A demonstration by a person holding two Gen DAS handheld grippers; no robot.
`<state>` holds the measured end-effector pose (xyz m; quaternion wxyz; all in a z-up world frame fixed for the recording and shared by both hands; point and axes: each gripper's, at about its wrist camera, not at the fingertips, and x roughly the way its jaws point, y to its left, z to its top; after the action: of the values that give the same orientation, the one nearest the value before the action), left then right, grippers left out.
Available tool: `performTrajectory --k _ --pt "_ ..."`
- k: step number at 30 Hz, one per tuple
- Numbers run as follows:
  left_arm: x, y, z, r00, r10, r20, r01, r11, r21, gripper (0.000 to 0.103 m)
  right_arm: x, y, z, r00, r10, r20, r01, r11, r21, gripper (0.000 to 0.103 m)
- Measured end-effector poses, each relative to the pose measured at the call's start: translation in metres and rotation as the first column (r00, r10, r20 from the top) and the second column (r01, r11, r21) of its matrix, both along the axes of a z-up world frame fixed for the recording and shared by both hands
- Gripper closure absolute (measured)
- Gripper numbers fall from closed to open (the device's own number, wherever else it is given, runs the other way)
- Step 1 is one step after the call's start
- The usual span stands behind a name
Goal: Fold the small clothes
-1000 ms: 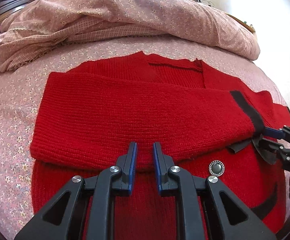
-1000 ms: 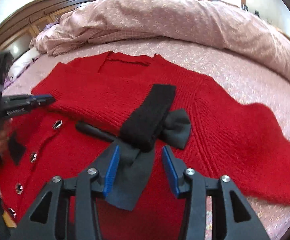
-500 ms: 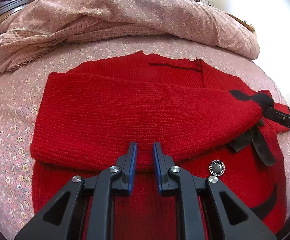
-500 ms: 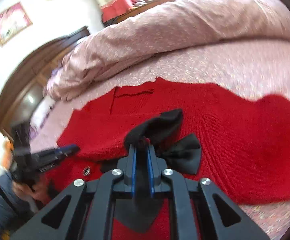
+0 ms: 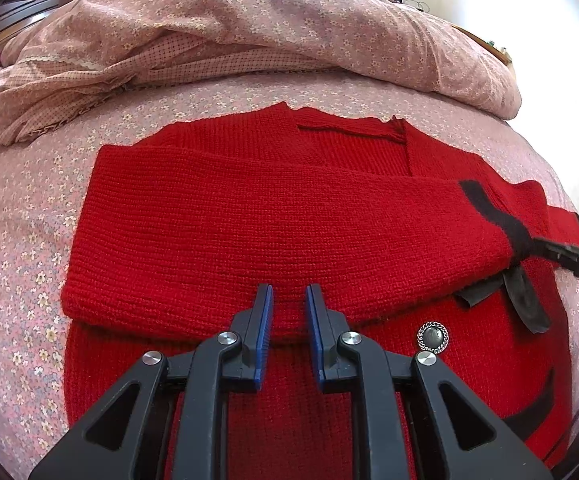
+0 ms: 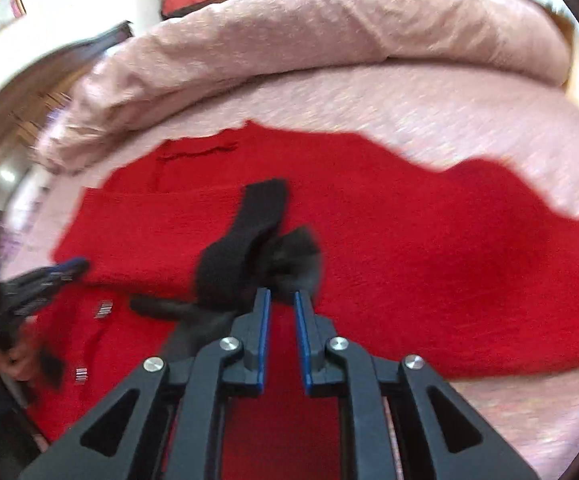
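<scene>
Spread across a bed with a pink floral cover (image 5: 29, 248): a red knitted cardigan (image 5: 249, 220), one sleeve (image 5: 289, 240) folded over the chest. Black ribbed cuff (image 6: 241, 248) at that sleeve's end, beside a dark fabric bow (image 6: 297, 256). Right gripper (image 6: 278, 300), wide a second ago, just narrowed onto the cuff and rolled; jaws almost together, pinching it as best seen through the blur. Left gripper (image 5: 288, 296) unmoved, jaws narrow, tips at the sleeve's lower edge, grip uncertain. Probably tidying the sleeve before the next fold.

Blurred view — right hand-held gripper (image 6: 281, 298) pinches the black cuff (image 6: 241, 248) of the red cardigan (image 6: 409, 248).
</scene>
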<state>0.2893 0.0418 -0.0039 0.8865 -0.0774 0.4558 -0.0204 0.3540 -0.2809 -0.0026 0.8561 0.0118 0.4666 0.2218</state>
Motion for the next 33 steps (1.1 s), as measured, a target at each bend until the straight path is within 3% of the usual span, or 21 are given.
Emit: performTrajectory --k 3,7,13,15,19,21,26,30,33 --pt "0.0 0.0 0.0 1.0 0.006 -0.002 -0.006 1.0 0.0 0.091 0.003 -0.002 0.005 0.999 -0.03 0.026 0.029 0.999 0.017 0.091" --pt "0.0 -0.002 0.003 1.0 0.0 0.005 0.0 1.0 0.011 0.091 0.005 0.014 0.005 0.999 0.016 0.031 -0.019 0.995 0.101 0.095" --pt "-0.002 0.001 0.004 1.0 0.011 0.01 -0.011 1.0 -0.003 0.091 0.003 0.039 0.012 0.995 0.047 0.085 -0.058 0.989 0.133 0.095" --pt "-0.003 0.002 0.006 1.0 0.015 0.011 -0.015 1.0 -0.008 0.091 0.004 0.042 0.016 0.993 0.037 0.108 -0.05 0.992 0.114 0.095" --pt "-0.005 0.004 0.012 0.999 0.03 0.022 -0.03 0.999 -0.017 0.091 -0.001 0.043 0.028 0.975 -0.035 0.218 0.054 0.995 -0.079 0.095" --pt "-0.006 0.005 0.014 0.999 0.044 0.03 -0.044 0.999 -0.01 0.091 0.0 0.037 0.031 0.968 -0.062 0.245 0.079 0.995 -0.064 0.094" --pt "-0.007 0.013 0.017 0.991 0.105 0.083 -0.109 0.993 0.047 0.091 0.004 0.044 0.025 0.989 0.001 0.145 -0.015 0.996 0.092 0.094" --pt "0.0 0.02 0.003 0.993 0.116 0.028 -0.116 0.993 0.027 0.091 0.006 0.062 0.002 0.997 0.047 0.059 -0.052 0.996 0.076 0.094" --pt "0.003 0.018 -0.003 0.995 0.098 0.013 -0.099 0.994 0.047 0.091 0.007 0.064 -0.018 0.999 0.051 -0.004 -0.051 0.998 0.037 0.102"
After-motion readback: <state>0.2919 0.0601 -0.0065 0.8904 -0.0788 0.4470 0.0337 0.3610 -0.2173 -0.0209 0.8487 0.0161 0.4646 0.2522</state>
